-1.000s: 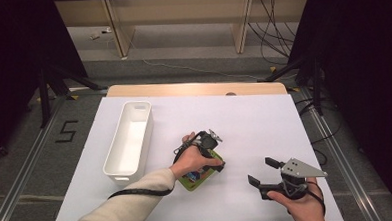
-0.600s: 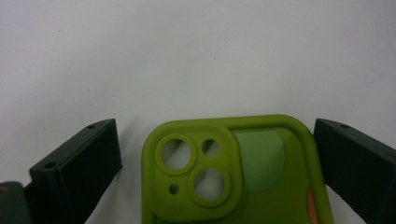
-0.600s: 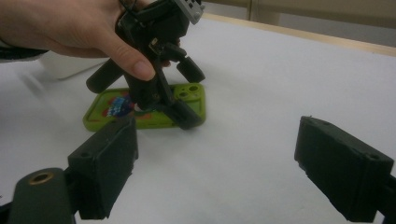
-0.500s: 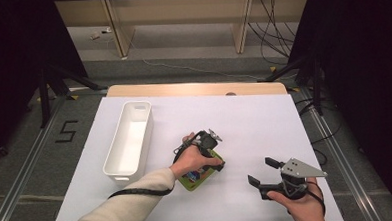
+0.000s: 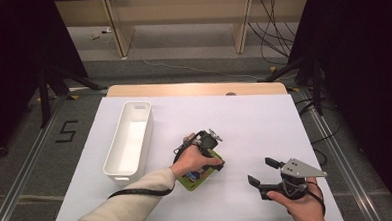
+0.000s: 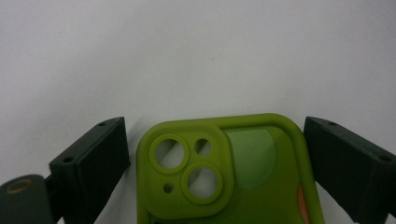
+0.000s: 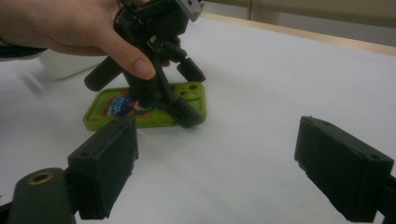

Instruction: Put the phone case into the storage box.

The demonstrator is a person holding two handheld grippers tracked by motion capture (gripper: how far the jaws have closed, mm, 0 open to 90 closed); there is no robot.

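While its jaws have just been closing, the left hand-held gripper (image 6: 217,158) straddles the green phone case (image 6: 229,172), flat on the table (image 5: 264,117) right of the white bin (image 5: 130,138), small gaps remaining; the right hand-held gripper (image 5: 263,171) waits open, empty.

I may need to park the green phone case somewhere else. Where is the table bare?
Bare: the wide far half of the white table right of the white bin, and the strip between the green phone case and the right claw. Crowded: between bin and case, where the left claw works.
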